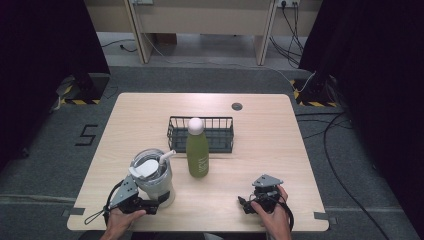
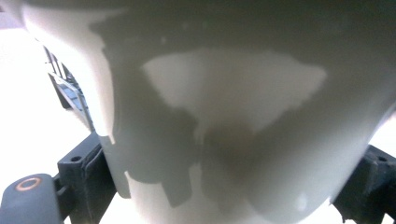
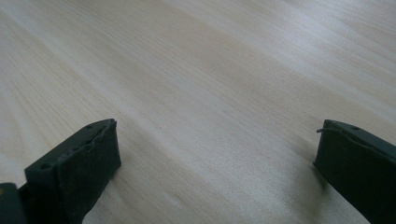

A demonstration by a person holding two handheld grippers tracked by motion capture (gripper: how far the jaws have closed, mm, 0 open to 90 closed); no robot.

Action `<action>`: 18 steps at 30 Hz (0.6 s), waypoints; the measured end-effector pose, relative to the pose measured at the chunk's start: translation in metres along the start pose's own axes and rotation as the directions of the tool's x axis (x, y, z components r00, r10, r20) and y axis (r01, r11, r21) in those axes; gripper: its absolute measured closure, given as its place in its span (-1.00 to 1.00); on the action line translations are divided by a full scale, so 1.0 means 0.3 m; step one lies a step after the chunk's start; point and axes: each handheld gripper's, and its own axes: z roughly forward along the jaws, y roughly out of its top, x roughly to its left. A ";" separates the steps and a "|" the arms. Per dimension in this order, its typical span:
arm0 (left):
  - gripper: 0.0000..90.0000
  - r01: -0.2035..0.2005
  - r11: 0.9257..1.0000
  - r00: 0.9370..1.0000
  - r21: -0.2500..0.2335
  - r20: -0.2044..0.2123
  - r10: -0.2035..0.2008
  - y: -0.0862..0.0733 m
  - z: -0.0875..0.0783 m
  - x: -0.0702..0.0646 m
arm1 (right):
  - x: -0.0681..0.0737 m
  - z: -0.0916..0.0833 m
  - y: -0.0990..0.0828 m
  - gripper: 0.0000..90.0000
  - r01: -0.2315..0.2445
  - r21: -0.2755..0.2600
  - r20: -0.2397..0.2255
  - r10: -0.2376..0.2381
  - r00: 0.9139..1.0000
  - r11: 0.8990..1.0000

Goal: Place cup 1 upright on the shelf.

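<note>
At the near-left of the wooden table [image 1: 150,107], the left gripper [image 1: 150,204] has its 2 jaws set on either side of the lower body of a pale tumbler [image 1: 156,184]. In the left gripper view the tumbler's [image 2: 233,121] curved wall sits between the 2 black jaws, each against a flank, so the gripper appears clamped on the cup. The tumbler stands upright near the table's front edge, topped by a clear lid [image 1: 148,164] and a white straw [image 1: 166,155] that leans toward the right.

Just right of the tumbler, and apart from it, a green bottle [image 1: 197,153] with a white cap [image 1: 195,124] stands upright near the middle of the table. Directly behind the bottle lies a dark wire basket [image 1: 223,141], its long side running across the table. A small dark round grommet [image 1: 237,106] is set in the tabletop farther back.

At the near-right, a hand [image 1: 274,216] holds the right gripper [image 1: 246,204] low over bare wood, well apart from the bottle and the tumbler. The right gripper view looks along its 2 jaws, which stand wide apart with nothing but pale wood grain [image 3: 210,93] between them.

Beyond the table, grey carpet [image 1: 45,150] bears a black numeral 5 [image 1: 87,135], and cables [image 1: 340,150] trail across the floor at right.
</note>
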 end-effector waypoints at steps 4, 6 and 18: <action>-0.77 0.000 1.000 1.000 -0.007 -0.007 0.000 0.011 -0.002 0.015 | -0.001 0.000 0.000 -0.99 0.003 -0.001 0.000 -0.003 1.000 1.000; -0.77 -0.005 1.000 1.000 -0.009 -0.012 0.005 0.019 -0.002 0.022 | 0.000 0.000 0.000 -0.99 0.000 0.000 0.000 0.000 1.000 1.000; -0.77 -0.009 1.000 0.999 -0.018 -0.035 0.008 0.108 0.019 0.096 | 0.000 0.000 0.000 -0.99 0.000 0.000 0.000 0.000 1.000 1.000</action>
